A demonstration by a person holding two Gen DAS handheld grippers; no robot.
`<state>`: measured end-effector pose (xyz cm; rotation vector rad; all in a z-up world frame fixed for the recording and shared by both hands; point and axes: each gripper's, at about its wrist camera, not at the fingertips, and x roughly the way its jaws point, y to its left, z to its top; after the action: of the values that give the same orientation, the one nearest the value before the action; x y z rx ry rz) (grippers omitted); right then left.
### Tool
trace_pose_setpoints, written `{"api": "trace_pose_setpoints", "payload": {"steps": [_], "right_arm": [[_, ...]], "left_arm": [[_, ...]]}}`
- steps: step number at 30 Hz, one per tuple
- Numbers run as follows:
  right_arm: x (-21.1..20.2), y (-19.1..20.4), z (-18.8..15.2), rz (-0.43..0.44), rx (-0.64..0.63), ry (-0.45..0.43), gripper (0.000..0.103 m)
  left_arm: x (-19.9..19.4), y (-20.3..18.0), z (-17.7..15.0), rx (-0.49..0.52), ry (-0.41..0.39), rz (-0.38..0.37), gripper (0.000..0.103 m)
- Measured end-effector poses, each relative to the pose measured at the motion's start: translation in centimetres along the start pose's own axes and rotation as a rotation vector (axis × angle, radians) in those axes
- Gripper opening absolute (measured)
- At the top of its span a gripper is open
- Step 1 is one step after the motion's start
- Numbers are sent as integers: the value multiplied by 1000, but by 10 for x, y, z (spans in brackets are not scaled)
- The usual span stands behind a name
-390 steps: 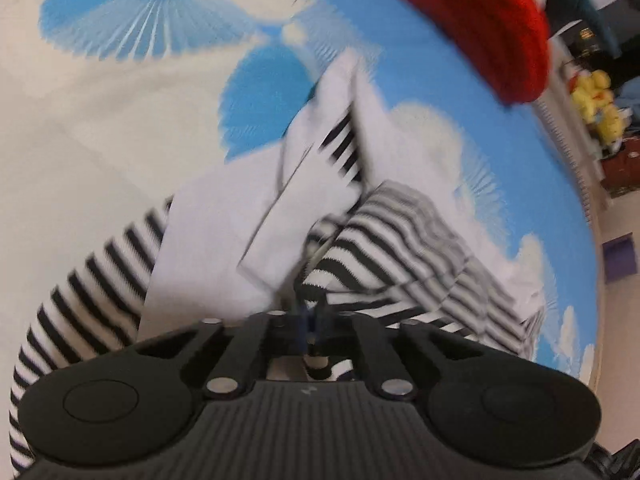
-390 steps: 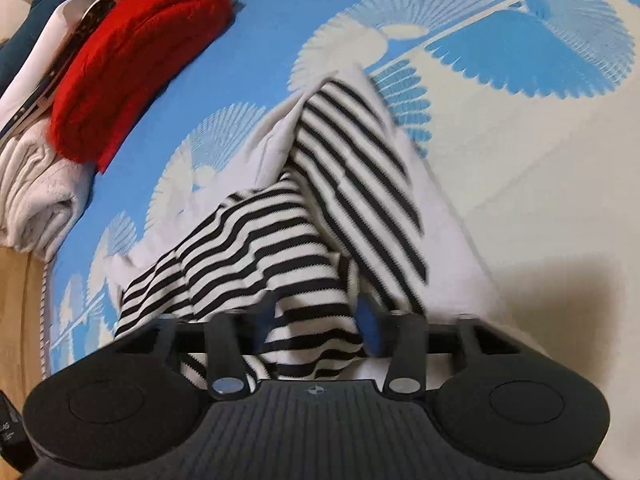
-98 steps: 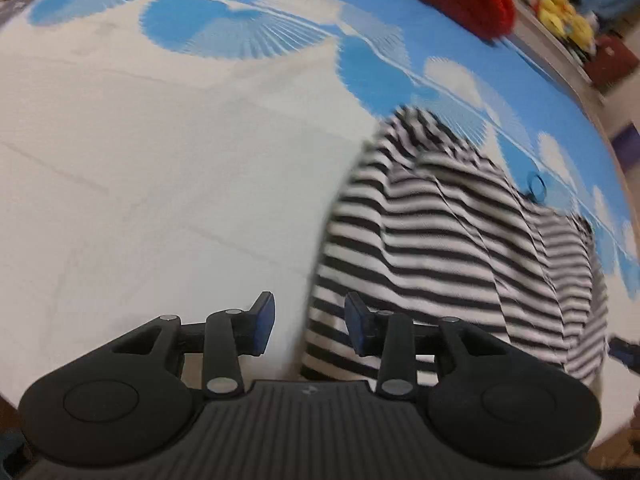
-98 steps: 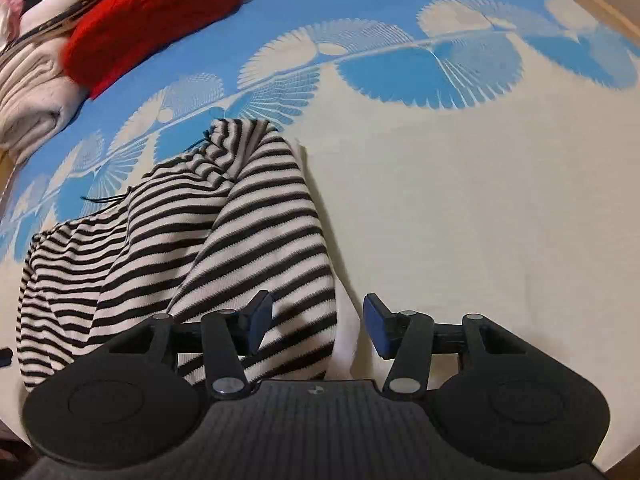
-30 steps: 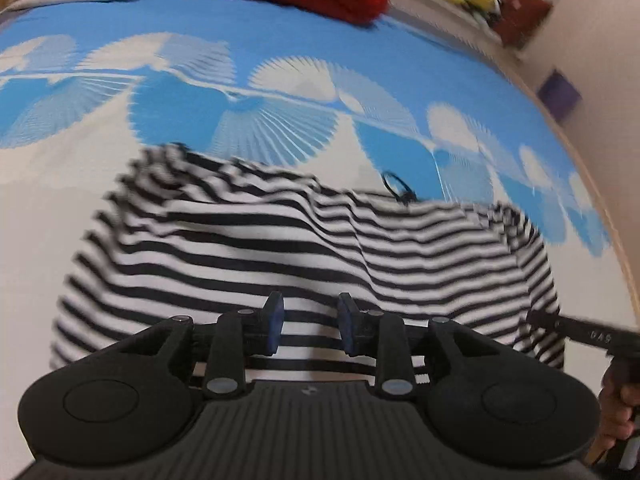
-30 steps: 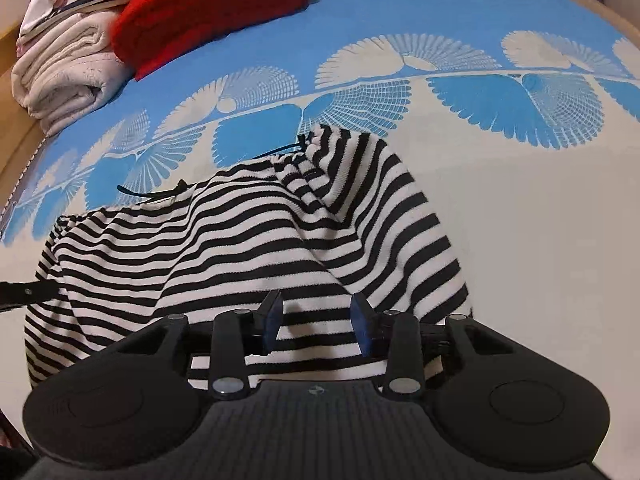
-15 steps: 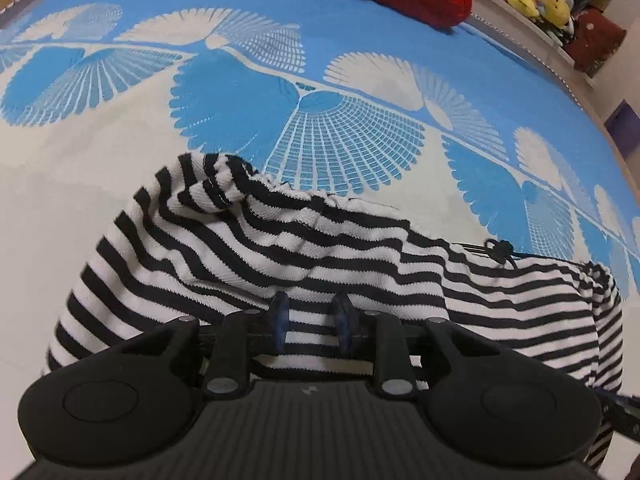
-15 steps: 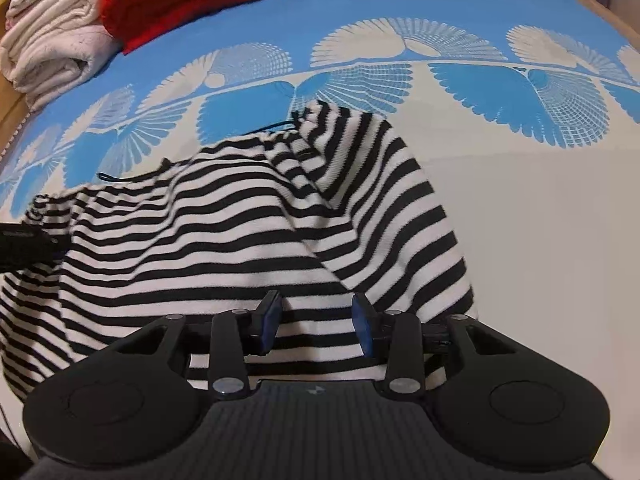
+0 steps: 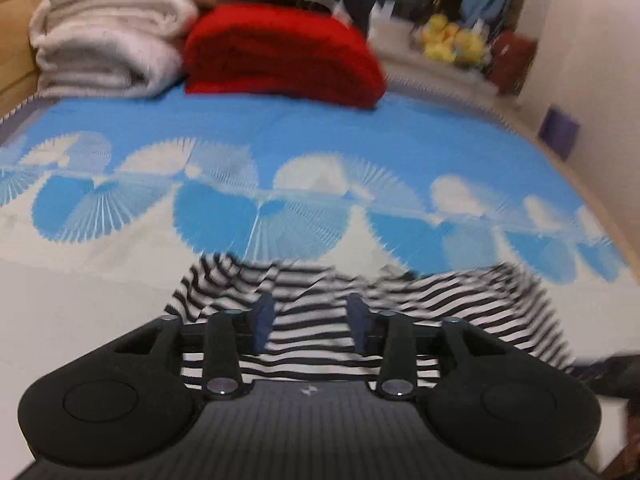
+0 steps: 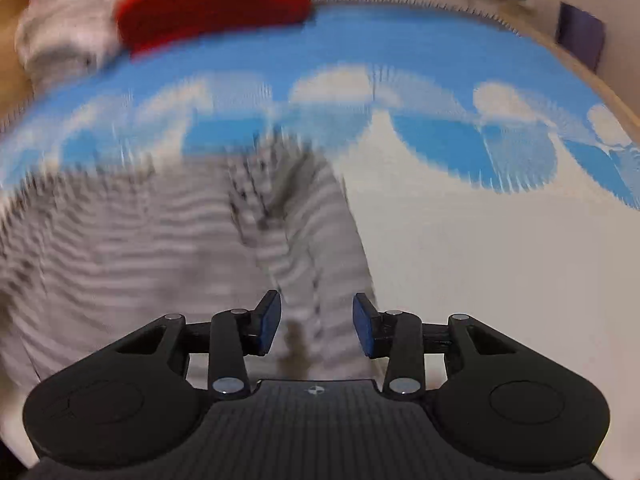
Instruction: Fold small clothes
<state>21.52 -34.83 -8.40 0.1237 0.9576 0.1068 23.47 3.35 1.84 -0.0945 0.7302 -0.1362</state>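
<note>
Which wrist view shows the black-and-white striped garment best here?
The left wrist view: the black-and-white striped knit garment keeps readable stripes, though only a strip shows. The right wrist view shows more of it, smeared grey by motion blur.

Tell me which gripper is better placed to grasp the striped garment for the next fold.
Probably the left gripper: its open fingers frame the near edge of the striped garment. The right gripper is also open, but its view is too blurred to judge.

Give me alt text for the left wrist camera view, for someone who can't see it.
An open black claw hovers over a black-and-white striped garment lying on a blue and cream fan-patterned bedspread. At the far edge sit a folded red blanket and rolled cream towels; the picture is slightly motion-blurred.
</note>
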Motion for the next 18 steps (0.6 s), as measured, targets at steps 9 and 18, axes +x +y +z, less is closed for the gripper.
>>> {"api": "trace_pose_setpoints", "payload": {"steps": [9,18], "right_arm": [[-48,2,-6,5,38,-131,43],[-127,25,-12,56,1,-427,54]], "left_arm": [[-103,-31,-43,113,-176,25,73],[-94,-32,-97,125,-92,75,73]]}}
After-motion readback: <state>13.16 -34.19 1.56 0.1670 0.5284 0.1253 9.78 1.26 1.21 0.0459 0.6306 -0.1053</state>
